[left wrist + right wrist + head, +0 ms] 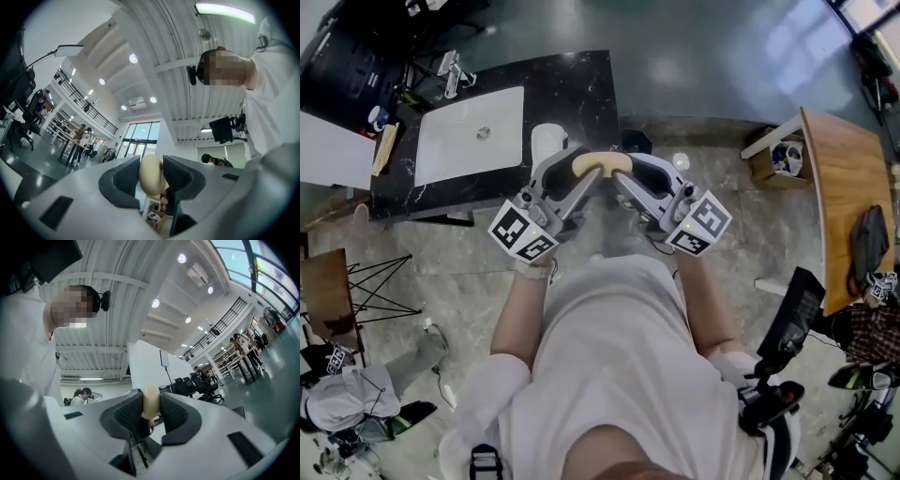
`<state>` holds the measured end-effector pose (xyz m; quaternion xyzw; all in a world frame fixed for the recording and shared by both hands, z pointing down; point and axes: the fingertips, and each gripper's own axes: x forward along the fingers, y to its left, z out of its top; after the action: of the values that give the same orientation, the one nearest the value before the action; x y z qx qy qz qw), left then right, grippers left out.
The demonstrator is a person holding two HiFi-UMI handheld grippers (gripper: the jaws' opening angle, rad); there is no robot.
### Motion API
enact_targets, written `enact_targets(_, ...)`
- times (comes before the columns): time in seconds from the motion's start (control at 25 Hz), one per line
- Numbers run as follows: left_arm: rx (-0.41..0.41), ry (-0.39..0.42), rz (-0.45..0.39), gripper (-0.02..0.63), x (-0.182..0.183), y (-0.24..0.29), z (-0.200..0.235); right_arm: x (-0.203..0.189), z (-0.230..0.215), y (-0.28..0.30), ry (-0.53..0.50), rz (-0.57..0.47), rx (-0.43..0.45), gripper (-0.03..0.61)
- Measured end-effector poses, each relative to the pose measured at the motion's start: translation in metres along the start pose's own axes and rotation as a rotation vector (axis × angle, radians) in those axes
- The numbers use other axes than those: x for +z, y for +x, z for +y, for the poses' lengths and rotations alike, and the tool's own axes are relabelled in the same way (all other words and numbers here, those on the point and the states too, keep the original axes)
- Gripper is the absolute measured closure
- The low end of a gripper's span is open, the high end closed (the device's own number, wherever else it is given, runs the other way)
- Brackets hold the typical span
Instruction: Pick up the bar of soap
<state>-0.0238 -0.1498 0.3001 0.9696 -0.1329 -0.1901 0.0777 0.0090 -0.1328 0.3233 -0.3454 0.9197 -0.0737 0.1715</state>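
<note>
Head view: bar of soap (pixel 602 164) aloft, pinched at one end by the left hand-held gripper (pixel 574 178) and at the other by the right hand-held gripper (pixel 636 180), beside the near right corner of the black tabletop (pixel 572 84).

Left gripper view: pads closed narrow on the pale bar, apparently touching both sides.

Right gripper view: pads clamped on the bar.

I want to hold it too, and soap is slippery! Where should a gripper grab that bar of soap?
Probably at one end, coming in from the side, pads on its two broad faces. The bar of soap is thin and rounded, so its curved edges would likely slip. The left gripper and right gripper each pinch an end this way.
</note>
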Motion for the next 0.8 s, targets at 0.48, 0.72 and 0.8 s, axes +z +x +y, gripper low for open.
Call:
enact_targets(0.48, 0.0, -0.043, 0.011, 0.462, -0.013, 0.003, -0.019, -0.002, 0.006, -0.023, 0.026, 0.018, -0.029, 0.456)
enact_targets(0.72, 0.001, -0.063, 0.009, 0.462, -0.017, 0.0, -0.022, -0.004, 0.009, -0.026, 0.008, 0.024, -0.044, 0.456)
enact_targets(0.8, 0.005, -0.069, 0.01, 0.462, -0.019, -0.001, -0.023, -0.006, 0.009, -0.027, 0.015, 0.022, -0.046, 0.456)
